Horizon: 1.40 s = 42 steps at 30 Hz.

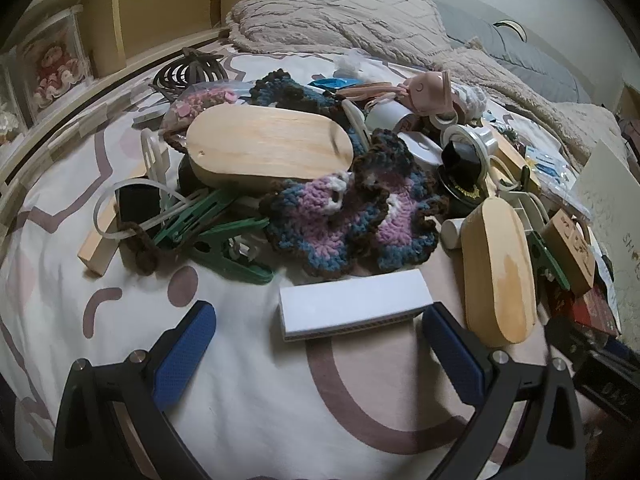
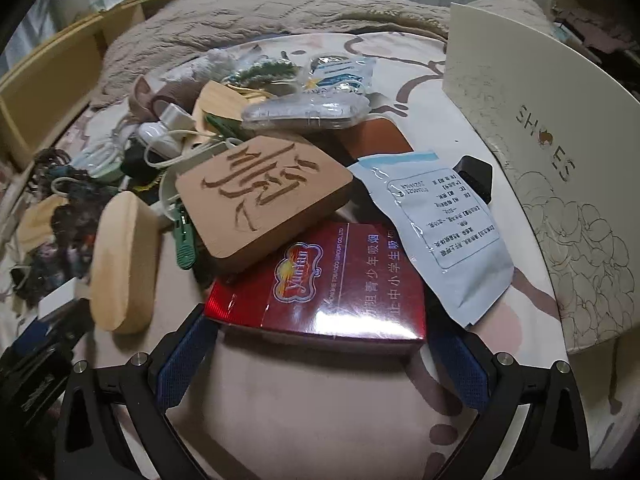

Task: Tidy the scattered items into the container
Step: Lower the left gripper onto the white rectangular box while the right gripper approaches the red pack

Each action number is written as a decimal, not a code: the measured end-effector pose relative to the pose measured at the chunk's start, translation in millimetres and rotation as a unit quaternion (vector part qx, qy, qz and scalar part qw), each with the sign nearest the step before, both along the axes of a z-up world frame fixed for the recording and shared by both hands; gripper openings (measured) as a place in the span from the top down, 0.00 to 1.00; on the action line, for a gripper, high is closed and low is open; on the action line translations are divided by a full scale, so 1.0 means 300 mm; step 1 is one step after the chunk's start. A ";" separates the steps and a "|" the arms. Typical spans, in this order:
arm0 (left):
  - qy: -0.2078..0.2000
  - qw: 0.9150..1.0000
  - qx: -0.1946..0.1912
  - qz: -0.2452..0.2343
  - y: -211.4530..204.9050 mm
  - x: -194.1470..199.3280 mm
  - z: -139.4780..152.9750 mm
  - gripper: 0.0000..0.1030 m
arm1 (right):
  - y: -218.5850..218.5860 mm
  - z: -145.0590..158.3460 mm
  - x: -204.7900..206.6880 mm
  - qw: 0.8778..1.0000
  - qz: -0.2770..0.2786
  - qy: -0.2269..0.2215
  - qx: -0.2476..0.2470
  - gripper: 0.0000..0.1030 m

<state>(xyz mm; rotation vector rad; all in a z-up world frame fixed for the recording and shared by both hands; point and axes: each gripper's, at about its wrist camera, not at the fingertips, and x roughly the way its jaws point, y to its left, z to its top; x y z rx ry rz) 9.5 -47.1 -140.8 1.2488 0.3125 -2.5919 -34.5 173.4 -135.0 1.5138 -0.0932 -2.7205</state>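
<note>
While the right gripper (image 2: 320, 344) gapes wide around the red pack (image 2: 320, 292), holding nothing, the white box (image 1: 352, 300) lies between the left gripper's (image 1: 320, 340) spread fingers, ungrasped, at the pile's near edge. Risk: carved block (image 2: 260, 200) overlaps the pack and may slide off. Shoebox (image 2: 560, 168) waits right.

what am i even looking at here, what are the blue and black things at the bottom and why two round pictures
These are two handheld grippers, one in each of a person's hands, each with a fisheye camera looking along its fingers; hence two round pictures. The blue pads on black arms are the fingers.

In the left gripper's view, it is open around a white box on a patterned bedsheet, before a pile: crochet pieces, oval wooden lids, green clips.

In the right gripper's view, it is open around a red cigarette pack. Behind lie a carved wooden block and a pale sachet; the shoe box stands right. Nothing is held yet.
</note>
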 end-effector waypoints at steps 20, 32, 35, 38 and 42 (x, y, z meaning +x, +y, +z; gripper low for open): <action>0.011 0.999 0.022 0.028 0.001 0.021 0.011 0.00 | 0.009 0.020 0.031 0.999 -0.012 0.010 -0.029 0.11; 0.009 0.999 0.031 0.029 0.003 0.022 0.020 0.00 | 0.004 0.062 0.050 0.996 0.014 0.020 -0.084 0.12; 0.006 0.999 0.014 0.028 0.013 0.015 0.014 0.00 | -0.004 0.068 0.055 0.996 0.021 0.021 -0.087 0.12; 0.011 0.999 0.024 0.043 0.004 0.008 0.016 0.00 | -0.006 0.075 0.062 0.995 0.025 0.021 -0.093 0.12; 0.018 0.998 0.037 0.050 -0.008 0.010 0.018 0.01 | -0.005 0.081 0.068 0.994 0.029 0.021 -0.100 0.12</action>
